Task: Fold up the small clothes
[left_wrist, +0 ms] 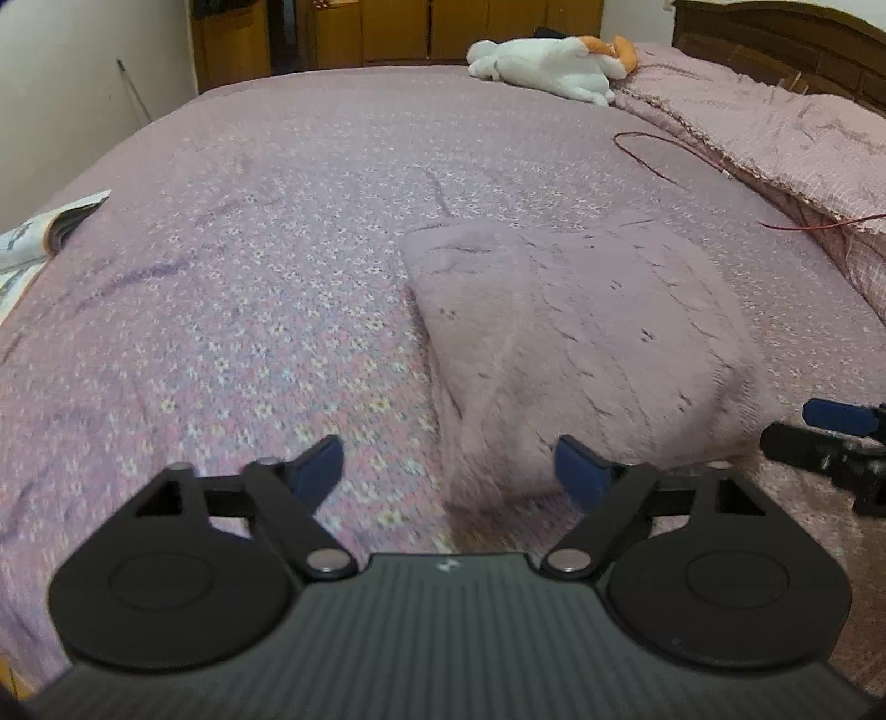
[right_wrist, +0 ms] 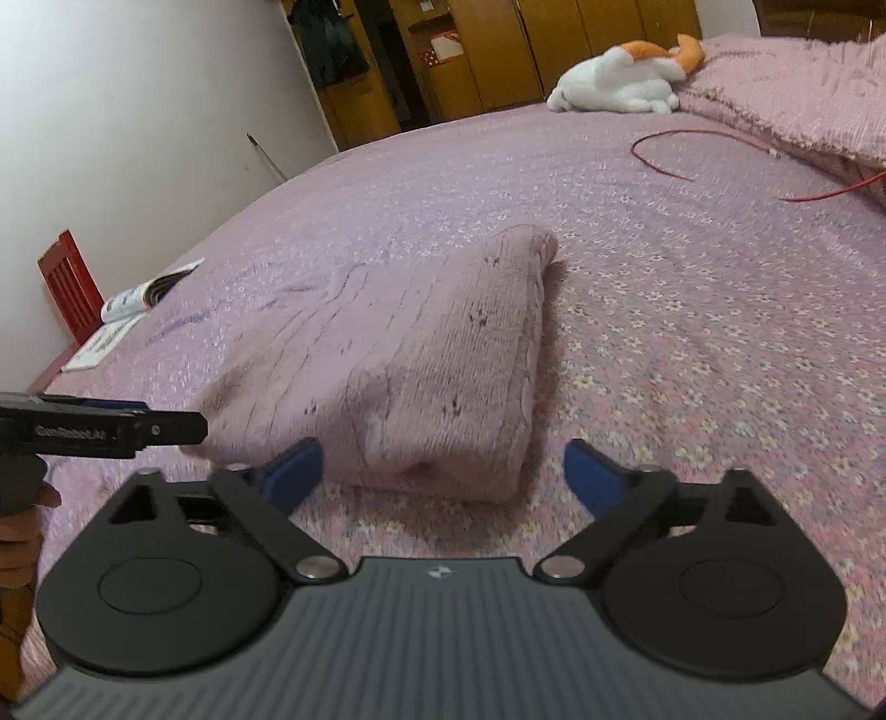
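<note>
while i look along both tools, this is what i can make out:
writing: white letters on the side of my left gripper (right_wrist: 166,426) in the right view, too blurred for me to read surely; a small pale logo on each grey ribbed tool body; the magazine's (right_wrist: 144,296) print is too small to read.
bed: a wide bedspread (left_wrist: 249,266) in mauve with tiny white flowers, lightly creased, fills both views.
room: white wall (right_wrist: 138,111) on the left, brown wooden cupboards (left_wrist: 443,27) at the far end, dark carved headboard (left_wrist: 786,39), a red chair (right_wrist: 69,285) by the bed's edge.
sweater: a folded pink knit sweater (left_wrist: 581,332) lies on the bedspread just ahead of both tools, thick and fuzzy, with small dark flecks and a rounded near fold.
left gripper: (left_wrist: 448,471) blue pads spread wide, nothing between them, near edge of the sweater just beyond.
right gripper: (right_wrist: 443,471) spread wide too, pads clear of the sweater, holding nothing.
other things: a plush toy (left_wrist: 542,61), white with orange, beside a pink nubbly blanket (left_wrist: 775,127); a thin red cable (right_wrist: 681,160) looping across the spread; the open magazine near the left edge.
hand: (right_wrist: 19,531) part of one shows under my left tool.
</note>
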The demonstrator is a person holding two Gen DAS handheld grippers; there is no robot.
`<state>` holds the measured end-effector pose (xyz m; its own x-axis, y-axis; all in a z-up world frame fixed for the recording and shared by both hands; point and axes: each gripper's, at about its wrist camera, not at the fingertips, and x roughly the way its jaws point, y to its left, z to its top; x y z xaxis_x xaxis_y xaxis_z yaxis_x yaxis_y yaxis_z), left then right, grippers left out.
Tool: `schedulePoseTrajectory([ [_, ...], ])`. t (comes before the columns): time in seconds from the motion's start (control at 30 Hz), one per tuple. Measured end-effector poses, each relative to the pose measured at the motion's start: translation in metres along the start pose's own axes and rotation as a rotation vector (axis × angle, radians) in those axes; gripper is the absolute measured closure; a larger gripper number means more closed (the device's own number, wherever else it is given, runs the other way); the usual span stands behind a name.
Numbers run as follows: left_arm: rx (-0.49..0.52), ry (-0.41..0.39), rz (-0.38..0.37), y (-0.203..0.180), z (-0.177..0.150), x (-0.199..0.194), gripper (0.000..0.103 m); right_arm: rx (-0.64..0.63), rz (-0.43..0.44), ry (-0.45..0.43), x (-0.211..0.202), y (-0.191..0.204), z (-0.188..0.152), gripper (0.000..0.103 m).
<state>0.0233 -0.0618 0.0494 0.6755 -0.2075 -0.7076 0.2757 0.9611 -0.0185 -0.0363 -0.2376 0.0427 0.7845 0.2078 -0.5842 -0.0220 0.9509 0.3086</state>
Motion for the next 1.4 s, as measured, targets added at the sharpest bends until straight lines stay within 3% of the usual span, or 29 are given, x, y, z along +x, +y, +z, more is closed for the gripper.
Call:
schedulePoseTrajectory([
  [0.17, -0.03, -0.002, 0.045, -0.016, -0.025, -0.001, 0.014, -0.063, -0.07, 0.008, -0.003, 0.011, -0.017, 0.0],
  [0.3, -0.079, 0.038, 0.026, -0.025, -0.042, 0.009, 0.014, -0.076, -0.113, 0.042, 0.003, 0.015, -0.031, 0.0],
  [0.5, -0.09, 0.087, 0.101, -0.04, -0.053, 0.028, 0.014, 0.029, -0.161, 0.126, 0.021, 0.002, -0.046, 0.0],
  [0.6, -0.073, 0.087, 0.136, -0.047, -0.056, 0.031, 0.01, -0.002, -0.174, 0.102, 0.022, 0.004, -0.053, 0.0],
  [0.77, -0.125, 0.086, 0.153, -0.044, -0.062, 0.032, 0.003, -0.052, -0.206, 0.083, 0.025, 0.012, -0.062, 0.0],
  [1.4, -0.123, 0.071, 0.175, -0.047, -0.067, 0.033, 0.0, -0.064, -0.223, 0.046, 0.023, 0.016, -0.069, 0.0],
])
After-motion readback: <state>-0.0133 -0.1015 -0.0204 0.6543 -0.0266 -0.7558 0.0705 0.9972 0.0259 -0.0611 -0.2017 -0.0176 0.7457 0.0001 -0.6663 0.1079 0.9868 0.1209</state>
